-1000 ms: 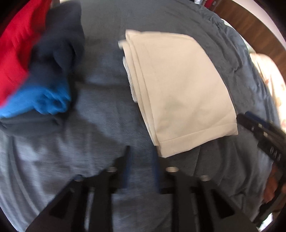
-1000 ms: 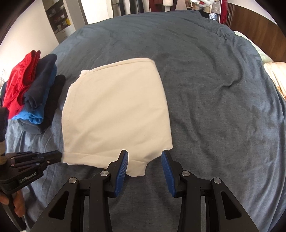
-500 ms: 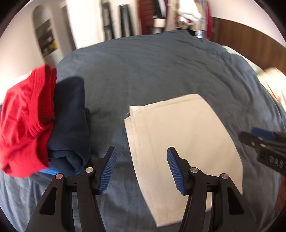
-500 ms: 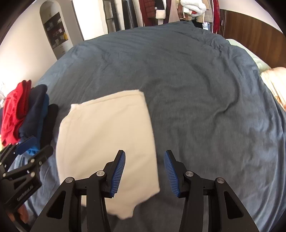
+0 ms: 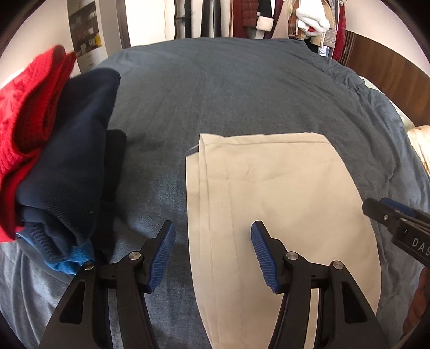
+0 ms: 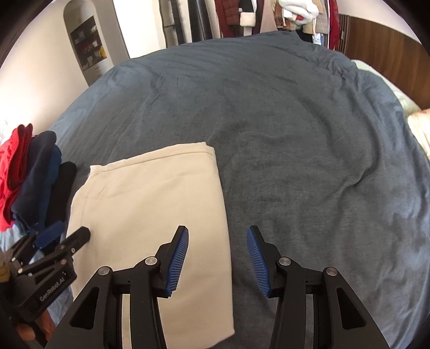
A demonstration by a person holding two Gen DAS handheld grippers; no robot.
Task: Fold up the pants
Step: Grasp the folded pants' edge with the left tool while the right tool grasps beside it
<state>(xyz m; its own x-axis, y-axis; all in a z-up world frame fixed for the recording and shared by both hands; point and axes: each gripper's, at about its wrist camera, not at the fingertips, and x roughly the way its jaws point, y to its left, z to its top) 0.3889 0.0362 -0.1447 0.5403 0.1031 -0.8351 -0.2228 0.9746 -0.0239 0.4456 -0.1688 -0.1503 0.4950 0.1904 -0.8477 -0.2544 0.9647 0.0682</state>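
The cream pants [image 5: 282, 214] lie folded into a flat rectangle on the blue-grey bed cover [image 5: 228, 94]. My left gripper [image 5: 212, 233] hovers open over their left edge, with nothing pinched between its blue pads. In the right wrist view the pants [image 6: 150, 214] sit at lower left. My right gripper [image 6: 216, 236] stands open above their right edge, also holding nothing. Each gripper shows in the other's view: the right gripper [image 5: 397, 220] at the right border, the left gripper [image 6: 64, 236] at lower left.
A stack of folded clothes [image 5: 67, 174], red, navy, blue and black, stands just left of the pants, also seen as the clothes stack [image 6: 35, 174]. Pillows [image 6: 419, 128] and a wooden headboard [image 6: 381, 53] lie at the right. Hanging clothes [image 5: 282, 18] fill the back.
The left jaws opened wider from nearly shut. Both grippers drew back from the pants' near edge and tilted up, so the room's back wall came into view. The pants lie flat and neat.
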